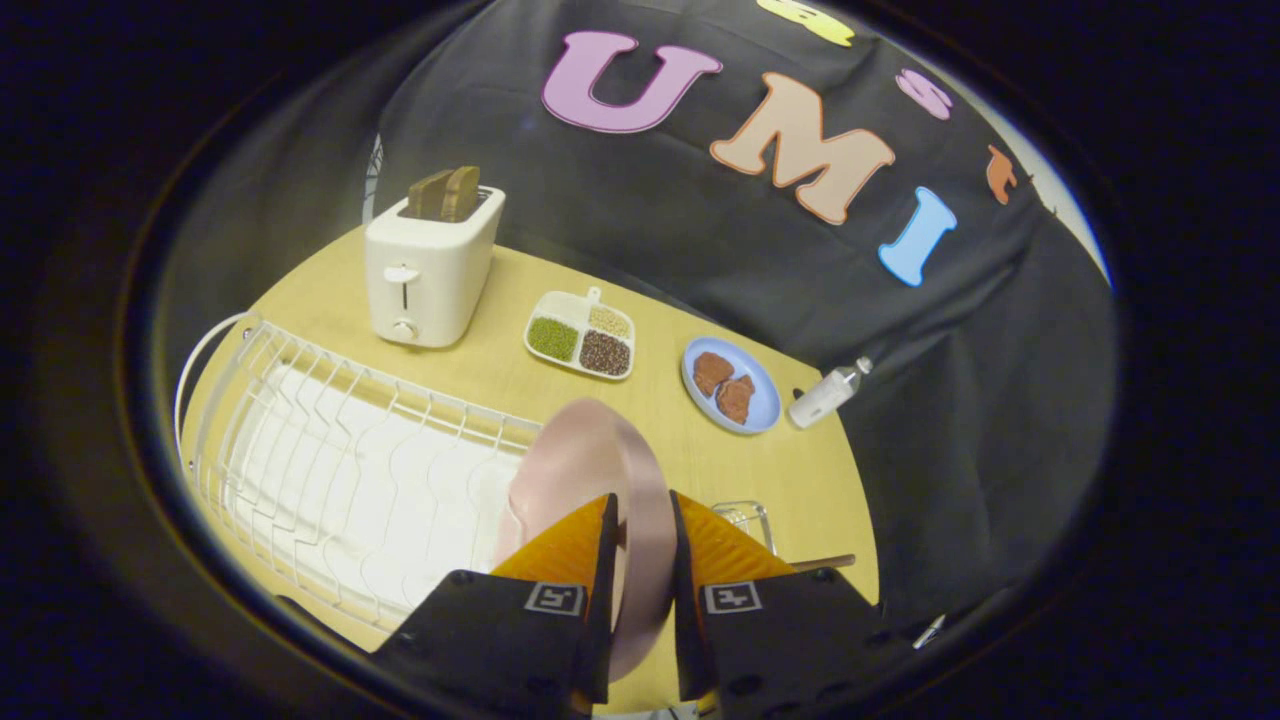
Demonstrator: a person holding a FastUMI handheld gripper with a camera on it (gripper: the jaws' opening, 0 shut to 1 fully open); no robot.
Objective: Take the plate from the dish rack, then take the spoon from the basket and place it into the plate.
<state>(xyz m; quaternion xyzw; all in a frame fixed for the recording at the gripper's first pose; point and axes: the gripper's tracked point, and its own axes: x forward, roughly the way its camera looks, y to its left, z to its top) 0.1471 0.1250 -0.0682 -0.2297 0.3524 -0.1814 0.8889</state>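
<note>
Gripping pink plate (600,450) edgewise, hand-held gripper (643,510) tilted.

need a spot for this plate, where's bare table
Gripper is shut on the pink plate. Bare table lies between the rack, divided tray and blue plate. Crowded along the back: toaster, tray, blue plate, bottle.

matt plate (590,450), wire dish rack (340,450), wood table (660,400)

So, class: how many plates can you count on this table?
2. The pink plate stands on edge, clamped between the fingers; the blue plate, holding brown pieces, lies beyond, beside the bottle.
</note>
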